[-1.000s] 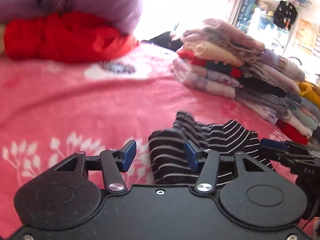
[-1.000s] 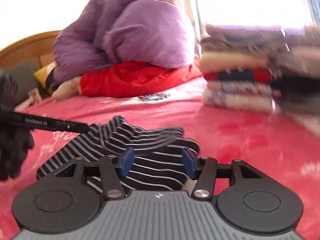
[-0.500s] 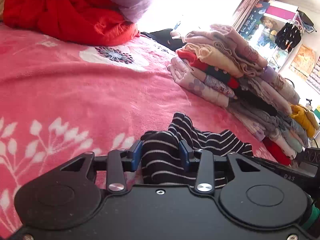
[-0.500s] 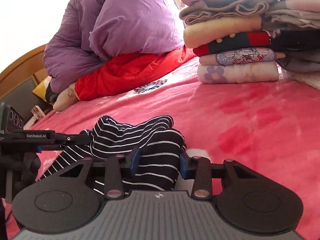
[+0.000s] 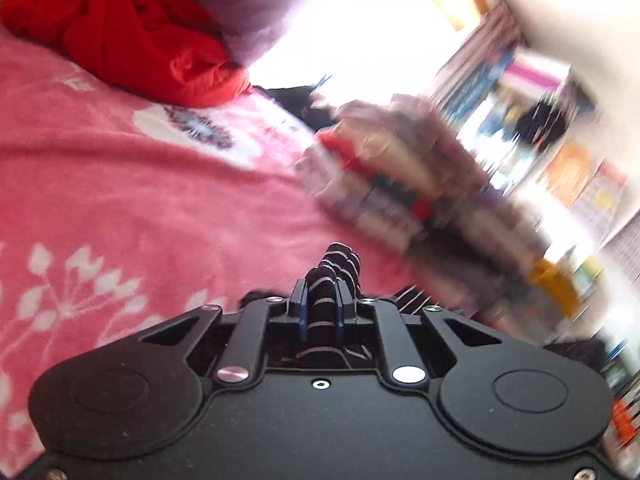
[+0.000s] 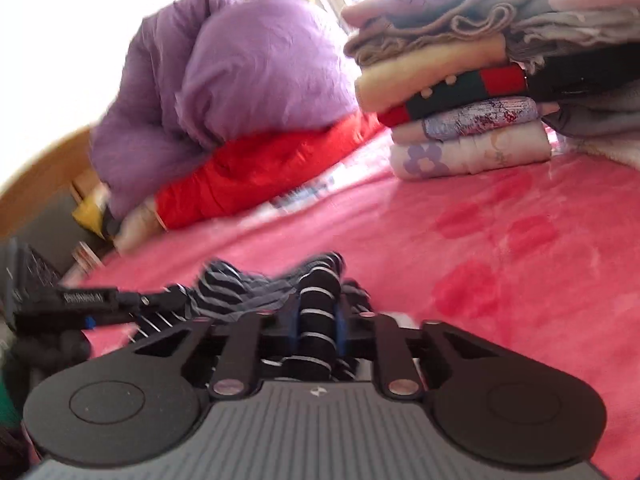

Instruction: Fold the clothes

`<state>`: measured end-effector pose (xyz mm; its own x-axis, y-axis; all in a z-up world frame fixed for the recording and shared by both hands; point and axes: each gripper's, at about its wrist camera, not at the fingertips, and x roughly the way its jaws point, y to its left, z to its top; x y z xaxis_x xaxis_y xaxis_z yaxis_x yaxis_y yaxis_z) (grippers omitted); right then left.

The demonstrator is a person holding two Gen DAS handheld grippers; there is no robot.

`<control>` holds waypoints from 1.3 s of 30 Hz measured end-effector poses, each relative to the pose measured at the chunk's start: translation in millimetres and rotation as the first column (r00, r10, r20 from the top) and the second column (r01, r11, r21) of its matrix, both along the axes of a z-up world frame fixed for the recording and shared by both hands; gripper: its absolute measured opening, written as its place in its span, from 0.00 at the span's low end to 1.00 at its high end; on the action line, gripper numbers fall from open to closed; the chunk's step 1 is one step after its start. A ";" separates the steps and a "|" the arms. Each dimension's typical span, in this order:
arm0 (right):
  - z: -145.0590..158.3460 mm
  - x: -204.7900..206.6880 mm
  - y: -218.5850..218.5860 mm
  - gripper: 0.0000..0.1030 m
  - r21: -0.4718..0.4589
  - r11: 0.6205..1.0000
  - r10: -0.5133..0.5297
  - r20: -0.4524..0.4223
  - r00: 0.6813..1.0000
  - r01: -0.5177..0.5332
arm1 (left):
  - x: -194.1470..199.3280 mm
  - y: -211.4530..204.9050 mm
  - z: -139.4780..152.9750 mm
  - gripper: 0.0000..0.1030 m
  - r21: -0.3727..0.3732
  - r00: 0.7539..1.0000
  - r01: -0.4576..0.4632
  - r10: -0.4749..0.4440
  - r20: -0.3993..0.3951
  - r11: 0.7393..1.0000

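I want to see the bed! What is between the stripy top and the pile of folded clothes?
Only bare pink blanket between the stripy top and pile, in the right wrist view.

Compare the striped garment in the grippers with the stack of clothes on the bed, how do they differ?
The striped garment is one dark piece with thin pale stripes; the stack of clothes holds many pieces in cream, red, lilac and grey. The striped garment is bunched and unfolded, pinched by both the right gripper and the left gripper; the stack of clothes is neatly folded and untouched. Both sit on the pink blanket.
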<state>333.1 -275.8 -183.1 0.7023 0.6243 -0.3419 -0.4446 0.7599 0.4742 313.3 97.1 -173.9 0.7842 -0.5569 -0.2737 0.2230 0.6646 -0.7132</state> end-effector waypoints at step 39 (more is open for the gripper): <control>15.3 -108.6 23.6 0.61 -0.226 0.974 0.043 0.057 0.997 -0.029 | -98.6 -56.6 16.8 0.59 0.364 0.999 0.032 -0.044 0.026 0.931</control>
<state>224.6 -252.3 -167.8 0.7051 0.5610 -0.4337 -0.4961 0.8273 0.2636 214.7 40.5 -157.1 0.7764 -0.4537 -0.4374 0.2724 0.8675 -0.4162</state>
